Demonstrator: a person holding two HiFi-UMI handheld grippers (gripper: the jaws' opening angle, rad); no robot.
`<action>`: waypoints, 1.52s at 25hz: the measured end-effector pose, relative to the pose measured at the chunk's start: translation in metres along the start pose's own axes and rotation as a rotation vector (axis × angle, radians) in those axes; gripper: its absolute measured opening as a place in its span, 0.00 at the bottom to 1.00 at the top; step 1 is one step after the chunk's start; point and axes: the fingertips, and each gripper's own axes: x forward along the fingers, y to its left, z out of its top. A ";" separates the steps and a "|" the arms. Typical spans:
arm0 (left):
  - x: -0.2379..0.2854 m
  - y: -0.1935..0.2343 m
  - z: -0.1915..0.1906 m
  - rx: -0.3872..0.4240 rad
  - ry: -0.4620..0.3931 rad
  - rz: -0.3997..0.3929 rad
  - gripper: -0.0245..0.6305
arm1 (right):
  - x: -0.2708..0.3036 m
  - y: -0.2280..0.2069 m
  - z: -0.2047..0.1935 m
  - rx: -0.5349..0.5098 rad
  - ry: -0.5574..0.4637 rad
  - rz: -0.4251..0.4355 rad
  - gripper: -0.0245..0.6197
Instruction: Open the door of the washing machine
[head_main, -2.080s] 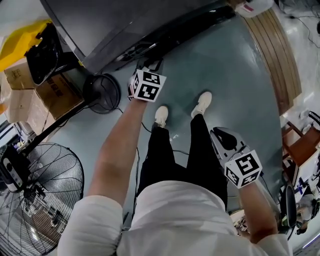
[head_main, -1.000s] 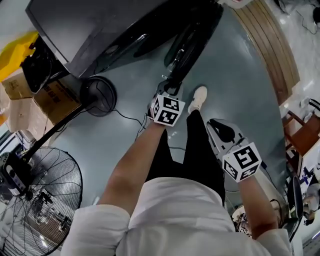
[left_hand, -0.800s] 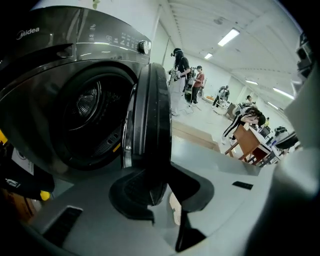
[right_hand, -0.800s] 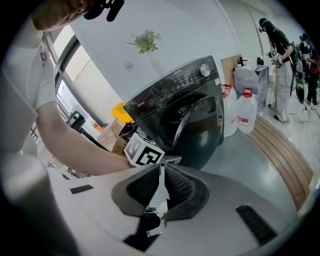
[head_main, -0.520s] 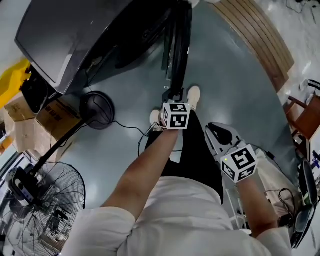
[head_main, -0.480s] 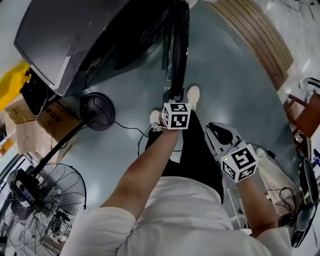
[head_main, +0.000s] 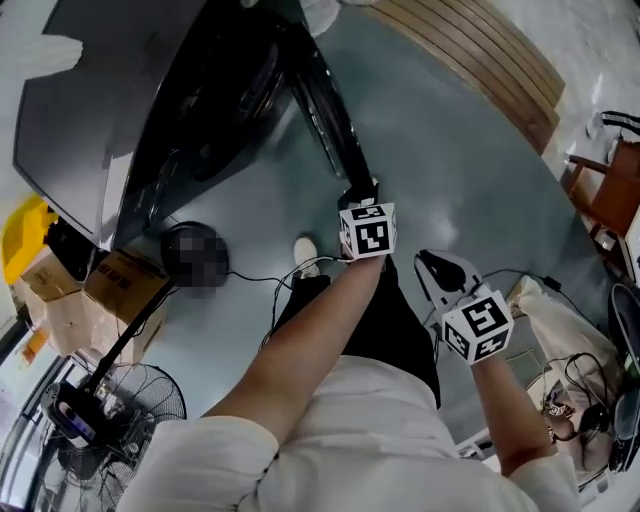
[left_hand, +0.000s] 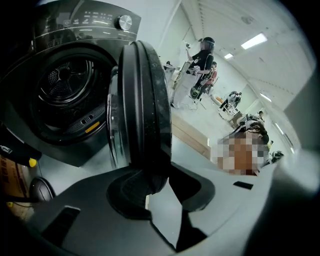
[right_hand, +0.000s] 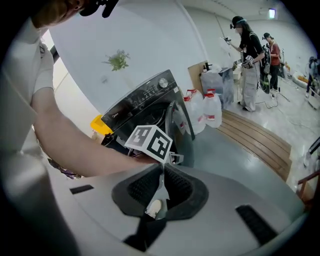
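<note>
The dark grey washing machine (head_main: 110, 100) stands at the upper left of the head view, and its round door (head_main: 325, 110) is swung far out from the front. My left gripper (head_main: 358, 190) is at the door's free edge. In the left gripper view the door (left_hand: 142, 100) stands edge-on beside the bare drum (left_hand: 67, 85). Its rim sits between my left gripper's (left_hand: 162, 187) jaws, which have just been opening. The rim rests against the left pad, with a gap to the right one. My right gripper (head_main: 440, 272) hangs shut and empty by my right leg, away from the machine (right_hand: 145, 107).
A standing fan (head_main: 110, 440) and cardboard boxes (head_main: 110, 290) are at the left. A wooden platform (head_main: 480, 60) runs along the upper right, with water jugs (right_hand: 207, 112) beside the machine. People (right_hand: 247, 60) stand at the back. A chair (head_main: 610, 190) is at the right.
The door, shut two seconds ago, has swung wide open. My left gripper travelled with its edge towards my legs. The right gripper shifted only a little.
</note>
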 end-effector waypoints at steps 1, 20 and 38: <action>0.004 -0.009 0.002 -0.009 0.006 -0.006 0.22 | -0.004 -0.004 -0.002 0.015 -0.006 -0.009 0.10; 0.095 -0.148 0.089 -0.385 0.036 -0.115 0.24 | -0.056 -0.101 -0.018 0.202 -0.055 -0.131 0.10; 0.134 -0.197 0.147 -0.425 0.023 -0.179 0.21 | -0.076 -0.139 -0.016 0.249 -0.058 -0.159 0.10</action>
